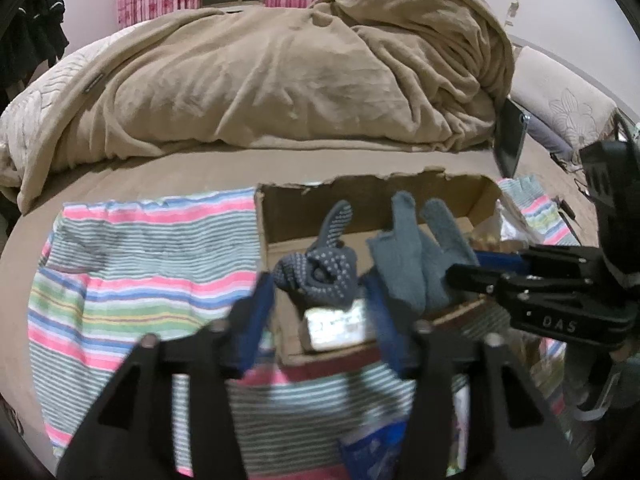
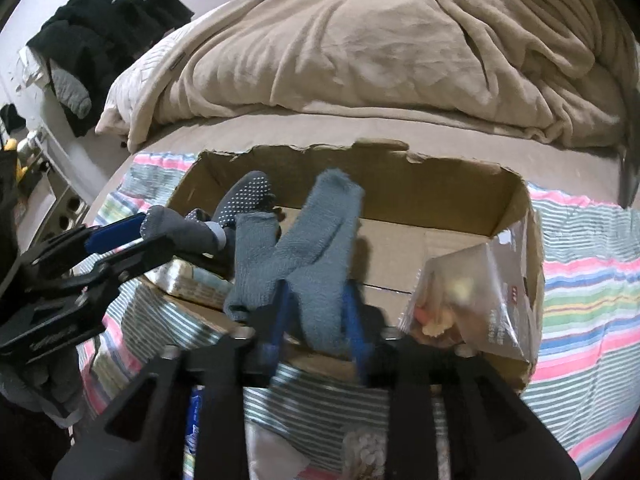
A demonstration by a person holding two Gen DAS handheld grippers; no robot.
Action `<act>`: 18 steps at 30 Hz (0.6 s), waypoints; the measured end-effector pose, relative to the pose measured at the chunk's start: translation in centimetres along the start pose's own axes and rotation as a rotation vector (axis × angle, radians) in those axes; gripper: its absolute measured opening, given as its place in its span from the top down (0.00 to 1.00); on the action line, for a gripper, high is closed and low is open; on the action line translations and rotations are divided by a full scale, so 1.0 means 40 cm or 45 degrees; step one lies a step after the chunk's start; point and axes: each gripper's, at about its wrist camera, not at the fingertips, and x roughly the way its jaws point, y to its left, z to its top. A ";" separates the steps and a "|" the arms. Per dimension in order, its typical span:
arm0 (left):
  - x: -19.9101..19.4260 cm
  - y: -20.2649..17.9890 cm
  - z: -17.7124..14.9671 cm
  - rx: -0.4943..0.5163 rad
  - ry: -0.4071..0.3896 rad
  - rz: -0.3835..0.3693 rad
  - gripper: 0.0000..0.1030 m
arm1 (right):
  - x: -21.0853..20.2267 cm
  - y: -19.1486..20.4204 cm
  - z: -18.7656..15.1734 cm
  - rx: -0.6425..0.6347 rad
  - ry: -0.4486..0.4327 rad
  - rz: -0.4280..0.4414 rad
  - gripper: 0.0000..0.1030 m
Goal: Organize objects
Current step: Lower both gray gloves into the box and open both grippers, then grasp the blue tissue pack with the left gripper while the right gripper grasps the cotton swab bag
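An open cardboard box (image 1: 288,216) (image 2: 400,184) sits on a striped cloth on the bed. My left gripper (image 1: 320,300) is shut on a dark grey dotted sock (image 1: 324,268), held over the box's near edge; the sock also shows in the right wrist view (image 2: 244,196). My right gripper (image 2: 316,308) is shut on a lighter blue-grey sock (image 2: 316,240), held over the box; the same sock shows in the left wrist view (image 1: 416,256). A white packet (image 1: 336,324) (image 2: 188,280) lies in the box under the socks.
A clear snack bag (image 2: 472,292) leans in the box's right corner. The striped cloth (image 1: 140,280) (image 2: 592,280) spreads on both sides. A rumpled tan blanket (image 1: 300,80) fills the bed behind. Black clothes (image 2: 108,20) are piled at far left.
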 end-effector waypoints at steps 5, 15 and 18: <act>-0.034 -0.003 -0.009 -0.025 -0.014 0.006 0.35 | -0.030 -0.012 -0.011 0.014 -0.029 -0.002 0.60; -0.112 -0.029 -0.024 -0.046 -0.041 -0.009 0.34 | -0.118 -0.013 -0.035 -0.005 -0.084 -0.029 0.55; -0.133 -0.036 -0.034 -0.064 -0.042 -0.026 0.33 | -0.149 -0.012 -0.046 -0.013 -0.113 -0.041 0.38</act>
